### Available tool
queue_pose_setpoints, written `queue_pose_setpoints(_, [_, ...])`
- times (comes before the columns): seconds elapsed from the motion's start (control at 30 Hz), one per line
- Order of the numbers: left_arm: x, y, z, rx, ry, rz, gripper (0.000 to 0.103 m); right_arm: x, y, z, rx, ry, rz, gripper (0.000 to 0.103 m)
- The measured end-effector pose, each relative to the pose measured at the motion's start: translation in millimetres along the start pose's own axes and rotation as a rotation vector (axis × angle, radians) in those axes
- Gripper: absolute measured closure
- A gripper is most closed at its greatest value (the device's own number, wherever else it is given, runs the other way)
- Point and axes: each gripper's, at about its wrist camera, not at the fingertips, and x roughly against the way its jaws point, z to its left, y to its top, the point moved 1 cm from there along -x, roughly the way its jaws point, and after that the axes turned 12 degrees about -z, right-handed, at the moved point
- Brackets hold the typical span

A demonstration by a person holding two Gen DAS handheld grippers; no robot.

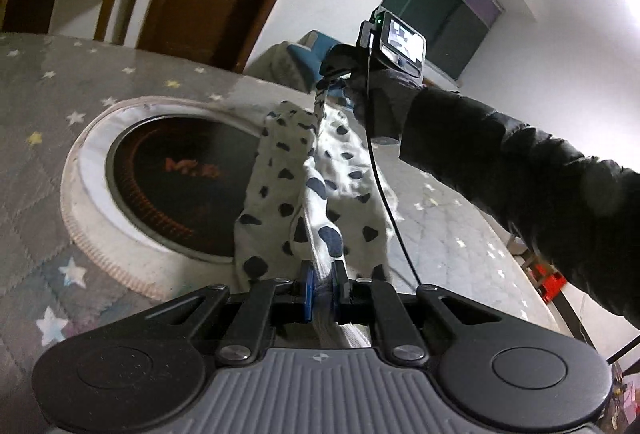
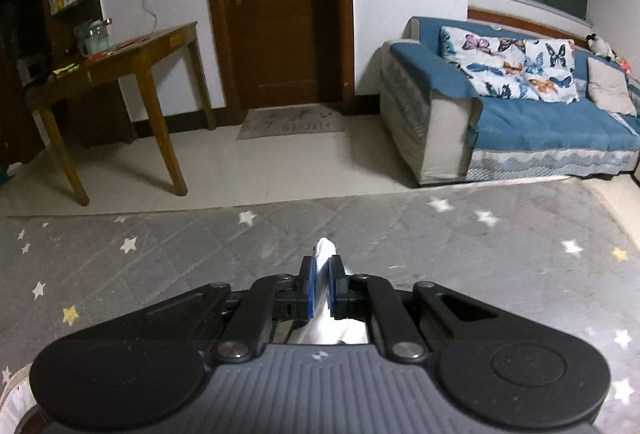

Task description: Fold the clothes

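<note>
A white garment with dark blue spots (image 1: 320,190) hangs stretched in the air between my two grippers, above a grey star-patterned cover (image 1: 36,170). My left gripper (image 1: 323,274) is shut on one end of it, the cloth bunched between the blue pads. My right gripper (image 1: 330,84) shows in the left wrist view, held by a dark-sleeved arm, and is shut on the other end. In the right wrist view that gripper (image 2: 323,270) pinches a small white tip of the garment (image 2: 325,248).
A round white heater with a dark centre (image 1: 176,190) lies on the cover under the garment. A blue sofa with a butterfly blanket (image 2: 520,106), a wooden table (image 2: 120,66) and a brown door (image 2: 280,10) stand beyond the cover on the tiled floor.
</note>
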Motion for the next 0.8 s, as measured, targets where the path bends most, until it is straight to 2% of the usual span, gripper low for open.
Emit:
queue_pose_setpoints(0.2, [-1, -5, 9, 0.026, 0.036, 0.023, 0.093, -7, -7, 12, -0.01, 0.092, 0.015, 0.091])
queue_pose_setpoints(0.3, [0, -7, 7, 0.022, 0.032, 0.024, 0.093, 3, -7, 9, 0.012, 0.111, 0.035, 0.089])
queue_pose_setpoints(0.47, [0, -7, 4, 0.019, 0.035, 0.024, 0.093, 15, -13, 15, 0.054, 0.194, 0.087, 0.087])
queue_pose_setpoints(0.73, [-1, -5, 4, 0.012, 0.039, 0.014, 0.093, 12, -39, 43, 0.103, 0.23, 0.177, 0.088])
queue_pose_setpoints(0.8, [0, -4, 3, 0.008, 0.039, 0.007, 0.093, 10, -42, 46, 0.111, 0.22, 0.18, 0.095])
